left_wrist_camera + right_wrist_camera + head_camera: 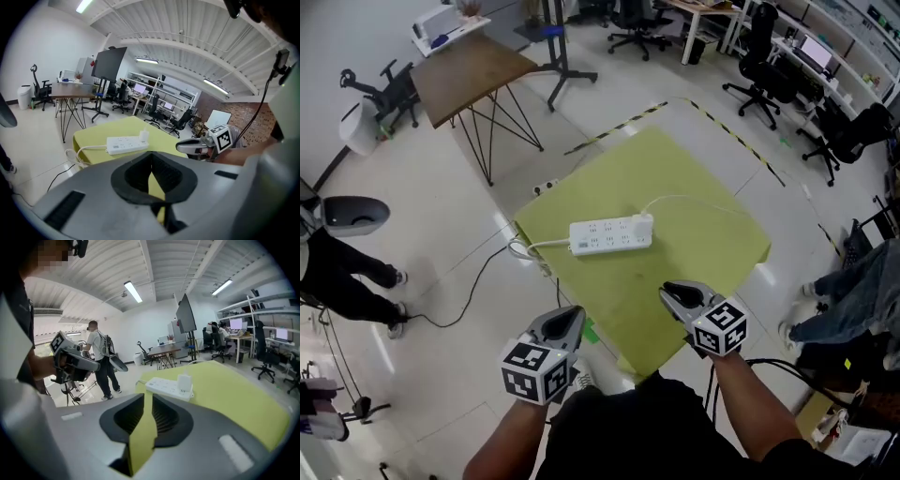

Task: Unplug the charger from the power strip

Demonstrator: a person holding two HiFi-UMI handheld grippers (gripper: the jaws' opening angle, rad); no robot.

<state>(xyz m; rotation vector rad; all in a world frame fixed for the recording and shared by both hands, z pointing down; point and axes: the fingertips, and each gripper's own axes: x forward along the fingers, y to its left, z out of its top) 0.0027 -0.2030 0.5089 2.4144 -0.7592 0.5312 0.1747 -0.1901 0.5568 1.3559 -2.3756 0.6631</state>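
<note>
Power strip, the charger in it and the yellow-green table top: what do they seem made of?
Power strip: white hard plastic by its look, smooth, slightly glossy.
Charger: the same white plastic, a small moulded block.
Table top: matte, no glare, faint dark smudges; perhaps cloth or a mat, hard to tell.

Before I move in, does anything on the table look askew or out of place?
Nothing stands out. The power strip lies flat on the yellow-green table, the charger seated upright at one end, its white cable in a loose loop.
</note>
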